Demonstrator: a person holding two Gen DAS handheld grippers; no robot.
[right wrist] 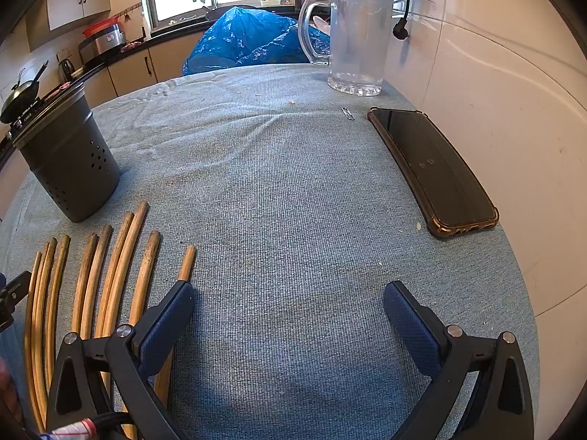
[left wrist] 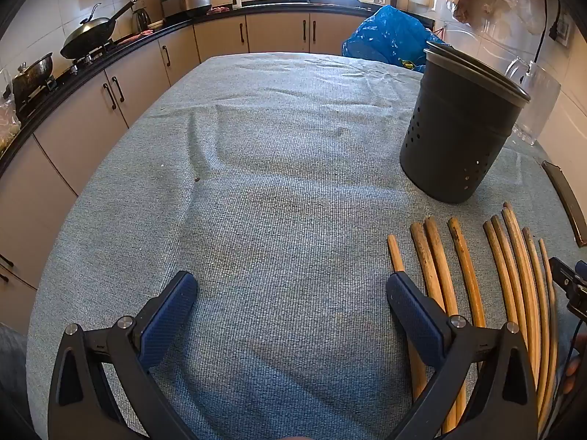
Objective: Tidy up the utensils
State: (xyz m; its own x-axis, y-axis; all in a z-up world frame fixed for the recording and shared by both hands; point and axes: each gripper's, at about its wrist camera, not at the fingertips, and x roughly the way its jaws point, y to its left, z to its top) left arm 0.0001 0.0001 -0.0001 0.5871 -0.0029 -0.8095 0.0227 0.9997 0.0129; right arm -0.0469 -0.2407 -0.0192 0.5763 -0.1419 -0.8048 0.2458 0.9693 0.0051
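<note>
Chopsticks lie between the two grippers, none picked up.

Left gripper and right gripper both gape wide over bare cloth, grasping nothing. Sticks run lengthwise toward twelve o'clock, at three o'clock of the left tool and nine o'clock of the right; each inner finger overlaps the nearest stick, so neither looks clearly nearer. Beyond their tips stands the holder.

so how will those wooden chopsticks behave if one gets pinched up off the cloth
The chopsticks look like rigid wood, so probably stiff and light. They are round and thin, so one may roll or slip between the pads, though the ribbed tablecloth should slow rolling. They lie close together, so neighbours may get nudged.
</note>
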